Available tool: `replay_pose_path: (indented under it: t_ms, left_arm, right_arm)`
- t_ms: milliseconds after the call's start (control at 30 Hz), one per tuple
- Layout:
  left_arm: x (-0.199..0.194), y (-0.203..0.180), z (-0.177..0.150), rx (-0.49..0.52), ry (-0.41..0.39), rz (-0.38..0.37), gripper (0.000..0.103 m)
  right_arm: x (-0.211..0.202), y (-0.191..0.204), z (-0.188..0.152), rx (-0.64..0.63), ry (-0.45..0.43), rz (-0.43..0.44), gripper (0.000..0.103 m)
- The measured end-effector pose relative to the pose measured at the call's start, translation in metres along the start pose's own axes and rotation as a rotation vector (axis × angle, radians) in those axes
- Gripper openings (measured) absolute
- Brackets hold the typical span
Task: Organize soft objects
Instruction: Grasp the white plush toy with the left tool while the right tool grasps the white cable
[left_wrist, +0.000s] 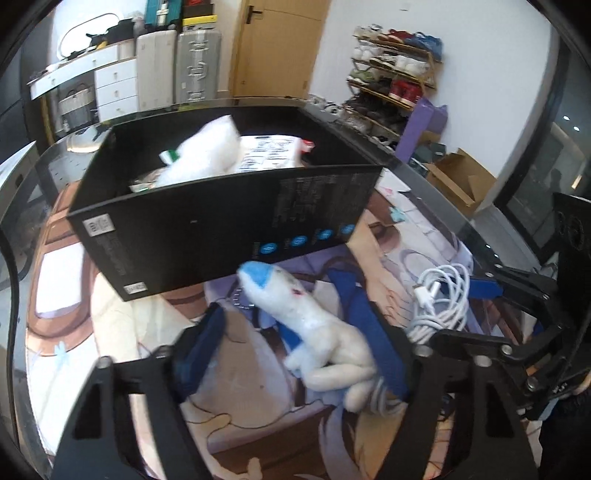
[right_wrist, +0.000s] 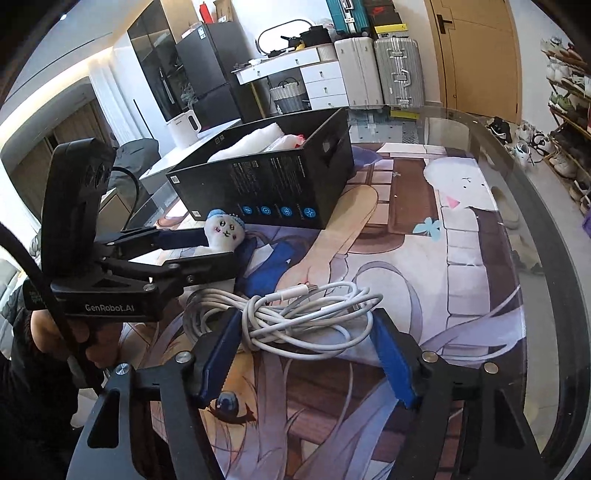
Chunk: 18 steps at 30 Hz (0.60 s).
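A small white plush toy (left_wrist: 325, 343) with a blue cap lies on the printed mat, just in front of the black box (left_wrist: 221, 221). My left gripper (left_wrist: 284, 306) stands open around it: the right pad (left_wrist: 388, 354) touches the toy's side, and a clear gap separates the left pad (left_wrist: 199, 350) from it. In the right wrist view the toy's face (right_wrist: 225, 230) pokes out past the left gripper (right_wrist: 216, 249). A coiled white cable (right_wrist: 295, 314) lies on the mat, and my right gripper (right_wrist: 306, 314) has a pad against each side of the coil.
The black box (right_wrist: 266, 184) holds white soft packages (right_wrist: 255, 138). The mat (right_wrist: 461, 258) covers a round glass table (right_wrist: 517, 166) whose edge curves along the right. A person's hand (right_wrist: 96, 339) holds the left gripper's handle. Suitcases, a shoe rack and a cardboard box stand beyond.
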<state>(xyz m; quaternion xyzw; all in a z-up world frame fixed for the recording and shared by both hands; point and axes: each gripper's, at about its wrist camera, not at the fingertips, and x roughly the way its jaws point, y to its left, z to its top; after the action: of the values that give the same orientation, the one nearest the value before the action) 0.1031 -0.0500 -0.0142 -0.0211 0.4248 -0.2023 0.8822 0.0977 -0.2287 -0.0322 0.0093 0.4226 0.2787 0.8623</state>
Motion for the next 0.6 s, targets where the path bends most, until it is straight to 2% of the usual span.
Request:
replay_pose_path:
  t_ms: [100,300,600]
  left_arm:
    - [-0.002,-0.005,-0.002,0.019,0.001,-0.038,0.037]
    - [-0.012,-0.007,-0.005,0.038,-0.021,-0.036,0.031]
    - [-0.031,0.008,-0.008,0.013,-0.066,-0.016,0.03]
  right_arm:
    - [-0.001,0.0,-0.001,-0.004,-0.004,0.001,0.071]
    - [-0.003,0.001,-0.002,-0.007,-0.012,0.006,0.07]
    - [-0.003,0.006,0.002,-0.036,-0.014,-0.01,0.069]
